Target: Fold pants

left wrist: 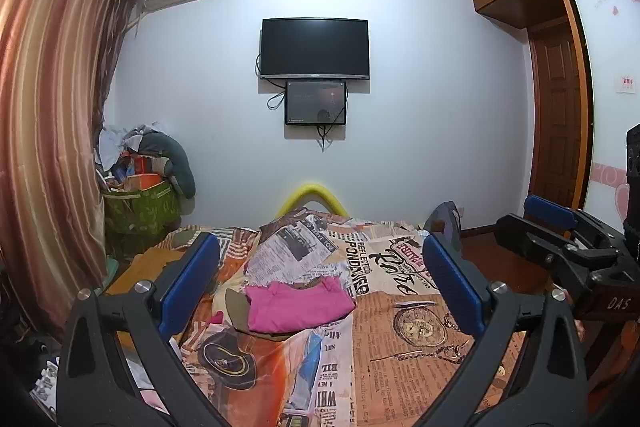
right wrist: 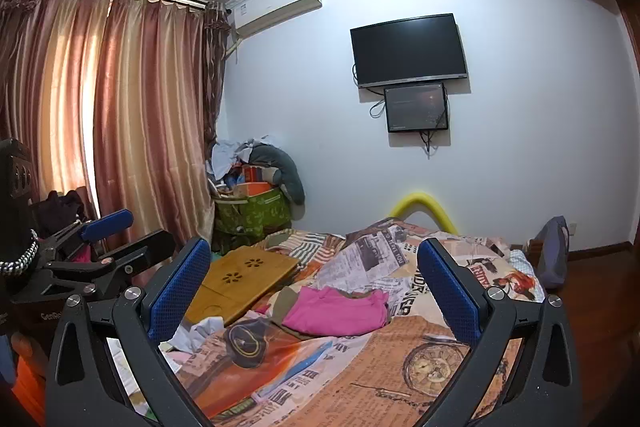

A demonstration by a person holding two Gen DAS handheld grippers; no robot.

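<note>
both grippers, left gripper [left wrist: 320, 279] and right gripper [right wrist: 316, 283], we hold spread wide and empty; pink pants [left wrist: 298, 307] lie folded mid-bed [left wrist: 400, 379], looks finished, nothing left we'd guess.

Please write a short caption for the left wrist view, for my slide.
Open left tongs hover over folded pink pants on the printed bedspread, facing a wall TV.
</note>
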